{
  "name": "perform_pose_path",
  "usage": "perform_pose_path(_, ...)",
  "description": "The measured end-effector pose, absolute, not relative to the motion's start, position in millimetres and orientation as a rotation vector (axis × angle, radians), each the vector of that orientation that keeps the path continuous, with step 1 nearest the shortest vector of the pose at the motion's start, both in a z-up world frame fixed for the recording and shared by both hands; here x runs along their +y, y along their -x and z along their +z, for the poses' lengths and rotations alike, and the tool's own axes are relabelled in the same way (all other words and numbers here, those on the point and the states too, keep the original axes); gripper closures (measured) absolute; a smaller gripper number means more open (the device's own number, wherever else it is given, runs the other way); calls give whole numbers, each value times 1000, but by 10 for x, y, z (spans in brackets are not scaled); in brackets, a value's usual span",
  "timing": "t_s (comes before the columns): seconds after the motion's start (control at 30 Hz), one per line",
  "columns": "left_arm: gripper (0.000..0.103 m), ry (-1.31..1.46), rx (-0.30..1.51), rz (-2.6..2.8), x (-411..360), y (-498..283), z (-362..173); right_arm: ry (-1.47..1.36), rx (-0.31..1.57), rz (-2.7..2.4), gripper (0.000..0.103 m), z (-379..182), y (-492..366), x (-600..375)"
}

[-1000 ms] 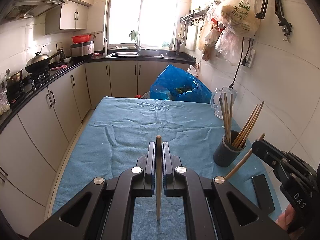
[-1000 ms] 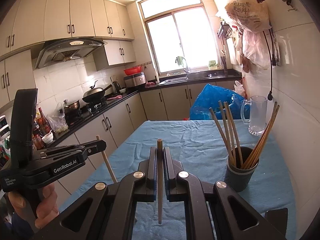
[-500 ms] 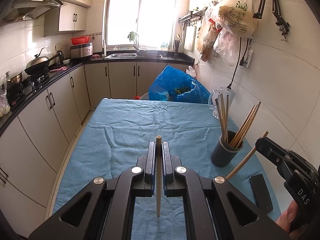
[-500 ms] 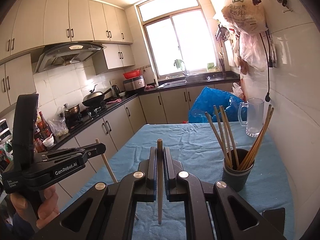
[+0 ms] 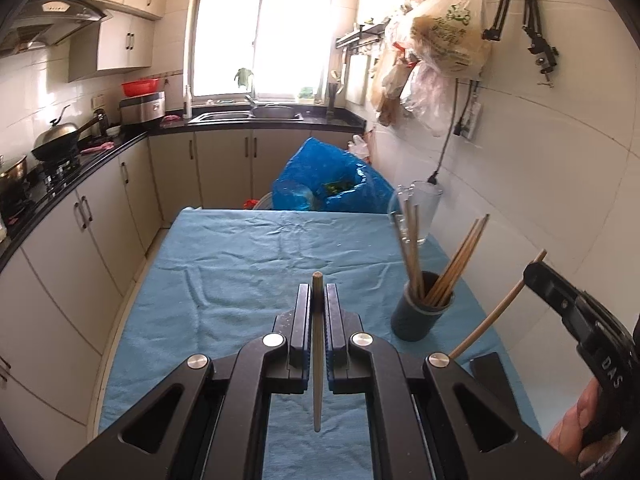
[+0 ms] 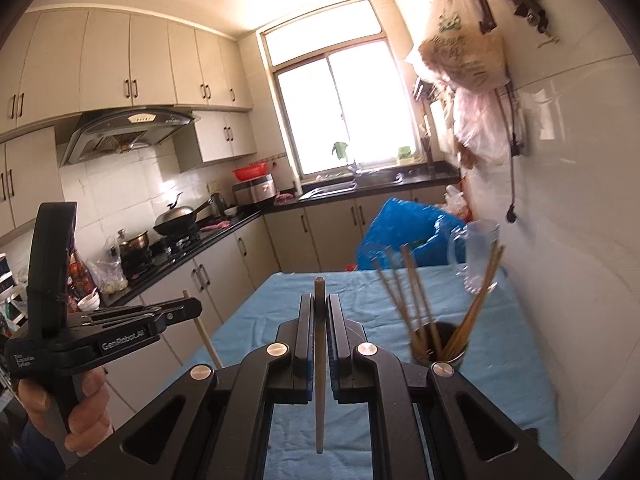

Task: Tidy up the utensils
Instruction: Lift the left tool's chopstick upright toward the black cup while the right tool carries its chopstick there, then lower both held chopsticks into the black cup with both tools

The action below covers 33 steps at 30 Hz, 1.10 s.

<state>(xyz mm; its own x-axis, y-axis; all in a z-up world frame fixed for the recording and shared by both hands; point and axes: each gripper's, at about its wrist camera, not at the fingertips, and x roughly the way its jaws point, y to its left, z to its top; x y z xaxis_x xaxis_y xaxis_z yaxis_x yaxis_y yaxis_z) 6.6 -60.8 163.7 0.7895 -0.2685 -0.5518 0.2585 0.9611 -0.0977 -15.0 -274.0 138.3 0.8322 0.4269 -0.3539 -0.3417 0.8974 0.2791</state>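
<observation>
Both grippers lifted since a second ago. Left gripper (image 5: 318,304) clamps thin wooden chopstick (image 5: 317,360); right gripper (image 6: 320,312) clamps another (image 6: 319,364). Dark round holder (image 5: 420,312) near right on blue-cloth tabletop (image 5: 224,280); judged next: drop-in.

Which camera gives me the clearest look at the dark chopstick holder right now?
Left wrist view: the dark chopstick holder stands sharp and whole on the blue cloth, chopsticks fanning out. The right wrist view blurs it and the right gripper frame hides its base.
</observation>
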Motion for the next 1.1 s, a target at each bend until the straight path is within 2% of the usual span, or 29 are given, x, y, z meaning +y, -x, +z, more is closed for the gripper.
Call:
perform_pose_path(0.67, 98, -8, 494, -434, -1642, -420, 2444, -230, 286, 264, 96, 2077, -140, -3544)
perform_pose_path(1.1, 98, 0, 475, -452, -2184, -936, 2444, -237, 312, 214, 96, 1987, -712, -3688)
